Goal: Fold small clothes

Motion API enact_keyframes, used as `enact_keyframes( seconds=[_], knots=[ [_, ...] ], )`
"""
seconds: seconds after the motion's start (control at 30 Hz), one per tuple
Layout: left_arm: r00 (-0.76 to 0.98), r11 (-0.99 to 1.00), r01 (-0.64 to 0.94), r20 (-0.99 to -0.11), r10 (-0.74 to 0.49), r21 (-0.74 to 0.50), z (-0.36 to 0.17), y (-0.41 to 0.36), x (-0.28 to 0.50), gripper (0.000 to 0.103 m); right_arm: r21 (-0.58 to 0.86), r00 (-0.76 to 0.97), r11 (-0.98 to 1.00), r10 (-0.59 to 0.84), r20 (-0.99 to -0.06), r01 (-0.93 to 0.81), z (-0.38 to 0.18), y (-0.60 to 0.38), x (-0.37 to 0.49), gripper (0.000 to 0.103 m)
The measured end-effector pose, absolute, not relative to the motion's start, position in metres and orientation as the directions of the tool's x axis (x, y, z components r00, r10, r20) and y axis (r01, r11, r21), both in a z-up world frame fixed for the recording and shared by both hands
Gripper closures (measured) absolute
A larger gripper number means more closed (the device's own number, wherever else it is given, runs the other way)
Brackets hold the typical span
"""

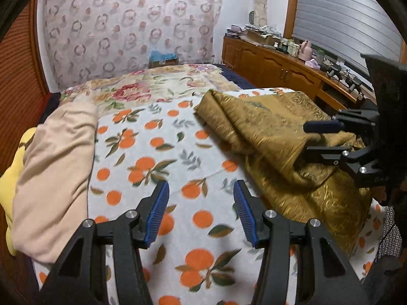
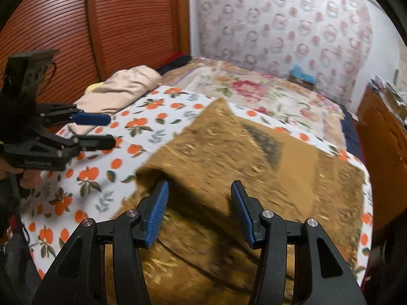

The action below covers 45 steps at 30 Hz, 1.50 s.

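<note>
A golden-brown patterned garment point(image 1: 274, 137) lies rumpled on the orange-print blanket point(image 1: 162, 157) on the bed, to the right of my left gripper point(image 1: 201, 190). My left gripper is open and empty above the blanket. My right gripper point(image 1: 309, 137) is open, its jaws around a raised fold of the garment. In the right wrist view the garment point(image 2: 229, 167) fills the middle, blurred, and my right gripper point(image 2: 199, 190) is open over a raised fold. My left gripper point(image 2: 109, 131) is open at the left.
A folded beige cloth point(image 1: 53, 167) lies at the bed's left side over something yellow point(image 1: 10, 178). A floral bedspread point(image 1: 157, 86) covers the far bed. A wooden cabinet point(image 1: 277, 68) with clutter stands at the right. A slatted wooden door point(image 2: 76, 25) is on the left.
</note>
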State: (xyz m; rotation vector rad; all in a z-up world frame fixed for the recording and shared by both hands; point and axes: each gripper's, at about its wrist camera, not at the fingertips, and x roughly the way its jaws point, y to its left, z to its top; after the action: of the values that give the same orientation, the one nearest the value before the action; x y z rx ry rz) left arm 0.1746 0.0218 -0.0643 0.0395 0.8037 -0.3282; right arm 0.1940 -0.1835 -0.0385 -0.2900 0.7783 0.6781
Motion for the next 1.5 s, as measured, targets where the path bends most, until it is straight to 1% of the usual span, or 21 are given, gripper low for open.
enact_keyframes(
  seconds=[0.13, 0.33, 0.47, 0.5, 0.53, 0.57, 0.63, 0.7, 0.87, 0.97, 1.17, 1.3, 1.4, 1.47, 1.5],
  knots=[
    [0.643, 0.949, 0.299, -0.715, -0.275, -0.097, -0.068, 0.028, 0.170, 0.051, 0.010, 0.486, 0.716, 0.485, -0.727, -0.698, -0.038, -0.167, 0.193, 0.039],
    [0.642, 0.947, 0.301, -0.710, -0.289, -0.113, -0.066, 0.032, 0.171, 0.051, -0.055, 0.479, 0.704, 0.422, -0.770, -0.708, -0.056, -0.148, 0.197, 0.038],
    [0.638, 0.944, 0.308, -0.710, -0.300, -0.122, -0.067, 0.030, 0.174, 0.051, -0.058, 0.471, 0.723, 0.384, -0.794, -0.688, -0.063, -0.152, 0.208, 0.038],
    [0.636, 0.942, 0.310, -0.710, -0.303, -0.125, -0.067, 0.029, 0.175, 0.051, -0.053, 0.465, 0.725, 0.382, -0.799, -0.687, -0.064, -0.155, 0.211, 0.040],
    [0.634, 0.941, 0.312, -0.710, -0.306, -0.127, -0.067, 0.028, 0.176, 0.051, -0.050, 0.460, 0.724, 0.383, -0.801, -0.689, -0.064, -0.158, 0.213, 0.051],
    [0.634, 0.941, 0.314, -0.709, -0.309, -0.129, -0.067, 0.026, 0.177, 0.051, -0.045, 0.455, 0.721, 0.387, -0.802, -0.692, -0.064, -0.160, 0.214, 0.057],
    [0.632, 0.939, 0.317, -0.709, -0.313, -0.133, -0.066, 0.024, 0.179, 0.051, -0.033, 0.454, 0.719, 0.402, -0.796, -0.694, -0.061, -0.166, 0.218, 0.084],
    [0.632, 0.938, 0.318, -0.707, -0.318, -0.137, -0.065, 0.022, 0.180, 0.051, -0.017, 0.467, 0.726, 0.423, -0.777, -0.687, -0.051, -0.177, 0.223, 0.089],
    [0.625, 0.935, 0.322, -0.709, -0.328, -0.148, -0.066, 0.014, 0.184, 0.051, -0.034, 0.570, 0.804, 0.391, -0.722, -0.594, -0.019, -0.223, 0.252, 0.091],
    [0.610, 0.932, 0.330, -0.719, -0.332, -0.150, -0.070, 0.008, 0.187, 0.051, -0.028, 0.602, 0.840, 0.365, -0.710, -0.542, -0.009, -0.249, 0.277, 0.092],
    [0.602, 0.932, 0.329, -0.727, -0.331, -0.153, -0.071, 0.002, 0.191, 0.051, -0.077, 0.631, 0.882, 0.269, -0.728, -0.465, -0.009, -0.287, 0.326, 0.093],
    [0.599, 0.931, 0.335, -0.730, -0.329, -0.145, -0.071, -0.005, 0.190, 0.051, -0.086, 0.622, 0.901, 0.221, -0.751, -0.424, -0.019, -0.307, 0.355, 0.093],
    [0.595, 0.930, 0.340, -0.733, -0.330, -0.142, -0.071, -0.011, 0.188, 0.051, -0.054, 0.598, 0.914, 0.217, -0.772, -0.401, -0.026, -0.321, 0.371, 0.093],
    [0.594, 0.929, 0.343, -0.734, -0.331, -0.141, -0.071, -0.014, 0.187, 0.051, -0.077, 0.614, 0.923, 0.186, -0.767, -0.376, -0.027, -0.326, 0.372, 0.092],
    [0.593, 0.928, 0.344, -0.734, -0.332, -0.142, -0.071, -0.015, 0.186, 0.051, -0.082, 0.618, 0.928, 0.174, -0.766, -0.363, -0.026, -0.328, 0.372, 0.086]
  ],
)
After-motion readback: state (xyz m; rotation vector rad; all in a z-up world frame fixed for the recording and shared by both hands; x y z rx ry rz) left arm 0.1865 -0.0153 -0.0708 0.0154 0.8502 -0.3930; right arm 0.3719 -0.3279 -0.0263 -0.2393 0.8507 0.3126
